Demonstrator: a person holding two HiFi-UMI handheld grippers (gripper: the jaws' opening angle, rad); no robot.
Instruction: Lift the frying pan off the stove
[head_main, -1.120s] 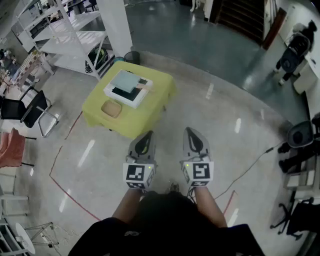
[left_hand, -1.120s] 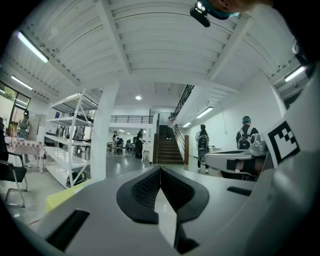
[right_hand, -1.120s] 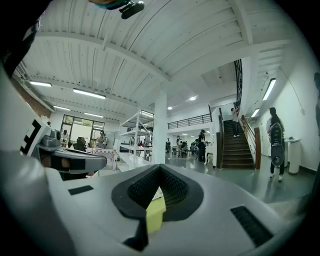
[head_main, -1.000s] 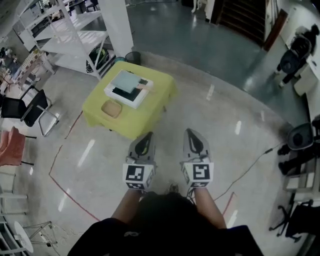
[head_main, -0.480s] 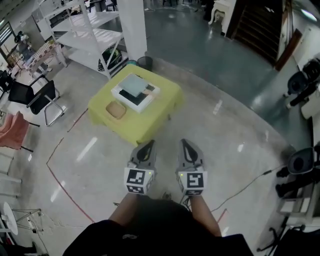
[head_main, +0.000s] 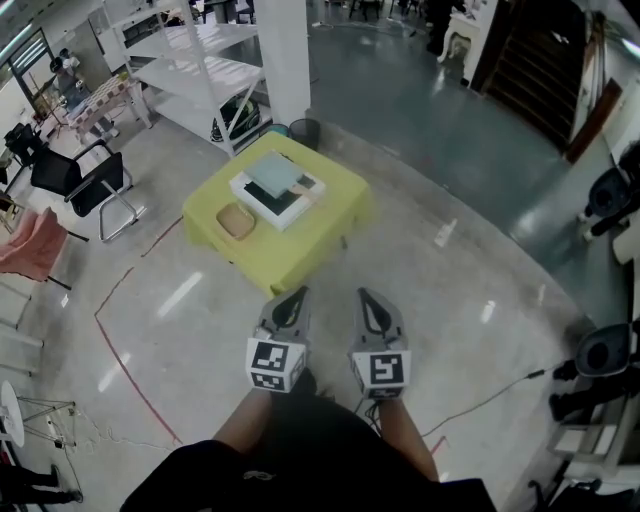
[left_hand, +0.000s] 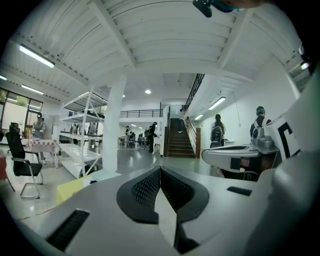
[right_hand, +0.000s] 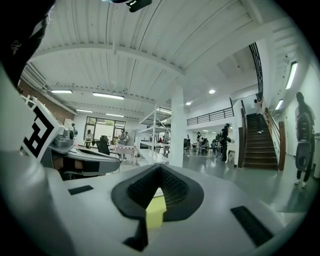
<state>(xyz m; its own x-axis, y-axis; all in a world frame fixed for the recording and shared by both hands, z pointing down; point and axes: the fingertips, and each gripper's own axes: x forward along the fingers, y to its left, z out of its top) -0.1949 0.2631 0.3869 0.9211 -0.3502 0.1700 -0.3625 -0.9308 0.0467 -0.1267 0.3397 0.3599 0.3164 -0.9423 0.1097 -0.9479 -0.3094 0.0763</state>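
Close in, the left claw (head_main: 297, 294) and right claw (head_main: 363, 294) are held side by side above the glossy floor (head_main: 180, 300), each with its jaws pressed together and nothing between them. Well ahead stands the yellow-covered counter (head_main: 300, 240). On it the white stove (head_main: 248, 190) carries the frying pan (head_main: 270, 175), pale and square with a tan handle. A tan tray (head_main: 236, 221) lies just beside the stove
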